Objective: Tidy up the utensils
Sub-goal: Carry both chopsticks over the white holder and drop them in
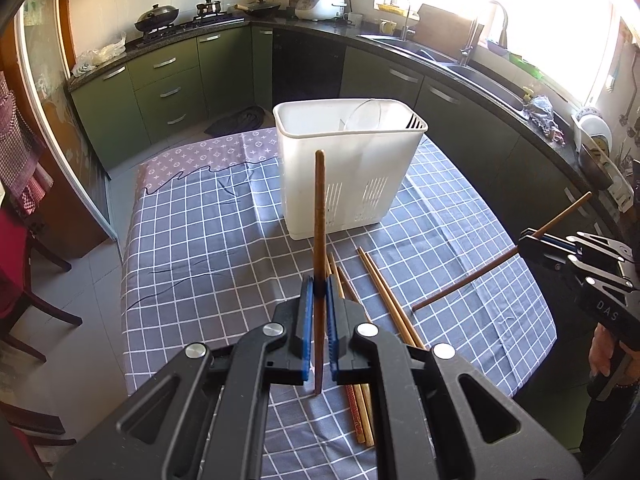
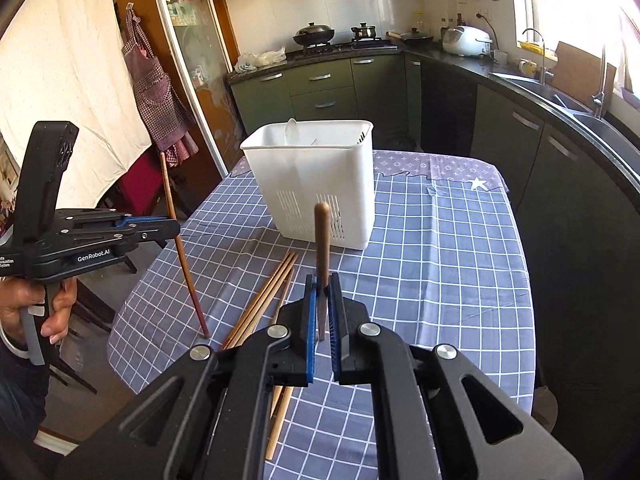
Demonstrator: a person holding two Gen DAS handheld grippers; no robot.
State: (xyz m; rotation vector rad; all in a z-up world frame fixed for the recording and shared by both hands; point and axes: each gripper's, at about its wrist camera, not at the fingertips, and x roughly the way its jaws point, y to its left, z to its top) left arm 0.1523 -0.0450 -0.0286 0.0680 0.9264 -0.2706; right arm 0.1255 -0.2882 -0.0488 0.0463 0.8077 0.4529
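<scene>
Left wrist | checked tablecloth (image 1: 192, 240) | green cabinets (image 1: 168, 80) | dark countertop (image 1: 400, 38)

The left gripper (image 1: 319, 294) is held angled downward, its blue-padded jaws closed on a brown chopstick (image 1: 319, 216) that stands nearly upright between them. The right gripper (image 2: 323, 294) is likewise tilted downward, its jaws clamped on a second chopstick (image 2: 322, 236). Each handle is gripped from below by a hand: the left hand (image 2: 36, 312) is seen wrapped around its grip, and the right hand (image 1: 604, 350) is partly visible at its own.
</scene>
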